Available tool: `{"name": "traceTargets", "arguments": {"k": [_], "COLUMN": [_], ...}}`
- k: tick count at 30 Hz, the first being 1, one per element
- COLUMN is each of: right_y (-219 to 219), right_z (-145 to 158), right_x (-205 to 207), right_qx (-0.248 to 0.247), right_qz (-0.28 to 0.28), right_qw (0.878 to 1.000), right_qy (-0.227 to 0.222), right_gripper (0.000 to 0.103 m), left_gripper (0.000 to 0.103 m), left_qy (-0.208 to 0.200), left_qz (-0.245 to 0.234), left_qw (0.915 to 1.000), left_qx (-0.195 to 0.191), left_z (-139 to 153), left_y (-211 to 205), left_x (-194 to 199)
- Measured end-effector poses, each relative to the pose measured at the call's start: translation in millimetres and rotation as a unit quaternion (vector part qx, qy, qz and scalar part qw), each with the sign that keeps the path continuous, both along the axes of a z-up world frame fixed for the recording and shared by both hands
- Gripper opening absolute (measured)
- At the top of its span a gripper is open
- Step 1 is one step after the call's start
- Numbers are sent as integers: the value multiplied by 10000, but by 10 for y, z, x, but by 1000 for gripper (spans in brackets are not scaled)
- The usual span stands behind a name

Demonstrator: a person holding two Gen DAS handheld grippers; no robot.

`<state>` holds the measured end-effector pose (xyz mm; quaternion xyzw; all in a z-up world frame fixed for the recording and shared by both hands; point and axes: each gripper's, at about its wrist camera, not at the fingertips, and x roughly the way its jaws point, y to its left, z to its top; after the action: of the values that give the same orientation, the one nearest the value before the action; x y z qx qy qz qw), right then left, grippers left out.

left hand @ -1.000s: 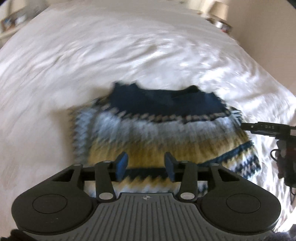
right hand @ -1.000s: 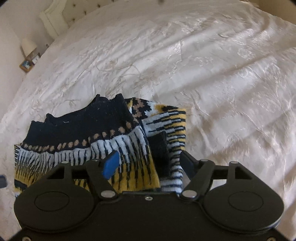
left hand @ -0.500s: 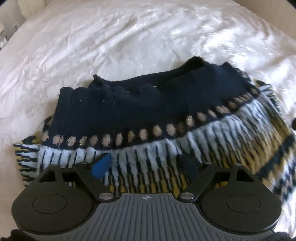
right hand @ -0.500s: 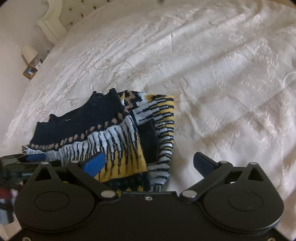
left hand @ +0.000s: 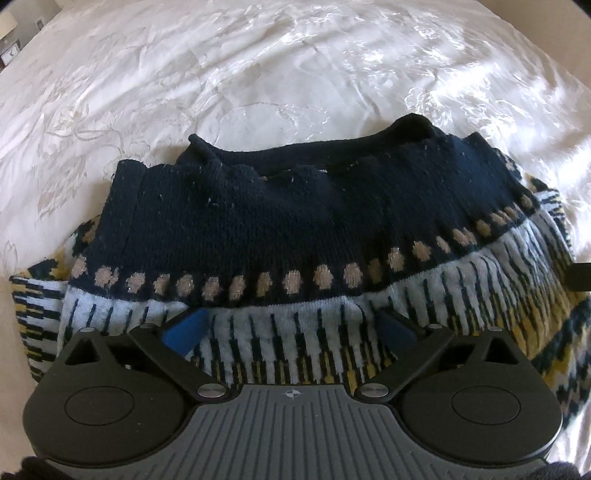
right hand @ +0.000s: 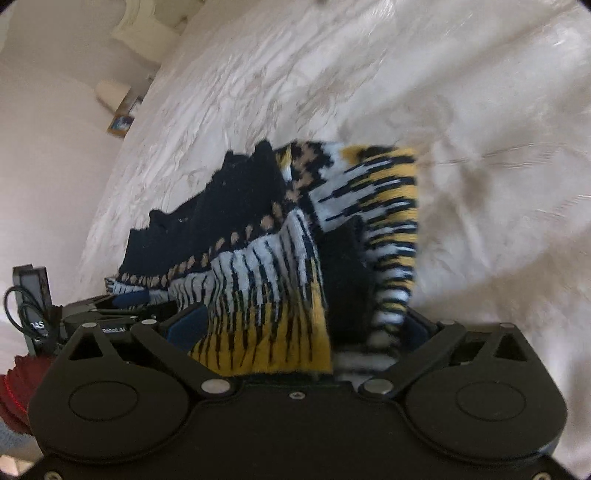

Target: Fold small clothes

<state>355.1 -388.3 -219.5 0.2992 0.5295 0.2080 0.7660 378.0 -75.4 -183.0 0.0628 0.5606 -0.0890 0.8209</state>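
Note:
A small knitted sweater (left hand: 280, 236), navy at the top with tan dots and white, yellow and black bands below, lies partly folded on the white bed. My left gripper (left hand: 288, 328) is open, its fingers spread wide over the sweater's near white band. In the right wrist view the sweater (right hand: 273, 258) lies with a folded sleeve on its right side. My right gripper (right hand: 295, 328) is open, its fingers on either side of the sweater's near yellow edge. The left gripper (right hand: 122, 306) shows at the sweater's left end.
The white embroidered bedspread (left hand: 258, 66) stretches all around the sweater. A headboard (right hand: 147, 26) and a bedside table with a lamp (right hand: 114, 96) stand at the far left in the right wrist view. The right gripper's tip (left hand: 580, 275) shows at the right edge.
Both grippers have opened wide and moved in close over the sweater. The left one swung from the hem side to the sweater's left end. The right view has tilted.

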Motion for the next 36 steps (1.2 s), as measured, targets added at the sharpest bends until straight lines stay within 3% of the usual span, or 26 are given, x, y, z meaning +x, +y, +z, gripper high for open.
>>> {"name": "traceTargets", "arguments": {"k": [5, 13, 19, 23, 29, 34, 36], "right_y": [-64, -187, -165, -174, -265, -231, -210], "right_z": [-114, -138, -84, -79, -73, -28, -4], "right_x": [133, 97, 90, 63, -28, -73, -87], "right_qx": [516, 900, 868, 931, 1017, 937, 896], "right_qz": [-175, 42, 104, 77, 70, 131, 133], "right_qw": [9984, 9956, 9955, 9949, 9942, 9951, 9955], "right_qy": [174, 240, 378, 393, 349, 284, 272], "right_gripper": [103, 103, 103, 103, 103, 103, 95], "left_gripper": [101, 101, 103, 101, 101, 101, 101], "left_qy": [-9, -512, 7, 19, -510, -376, -254], "left_qz": [135, 445, 455, 450, 416, 528, 619], "left_qw": [9999, 9977, 9984, 9983, 9972, 9968, 9966], "left_qx": [12, 94, 345, 360, 358, 469, 475], "left_z": [-2, 242, -70, -9, 397, 365, 316], "left_y": [-19, -130, -277, -281, -306, -364, -355], "left_x": [26, 64, 496, 650, 284, -249, -364]}}
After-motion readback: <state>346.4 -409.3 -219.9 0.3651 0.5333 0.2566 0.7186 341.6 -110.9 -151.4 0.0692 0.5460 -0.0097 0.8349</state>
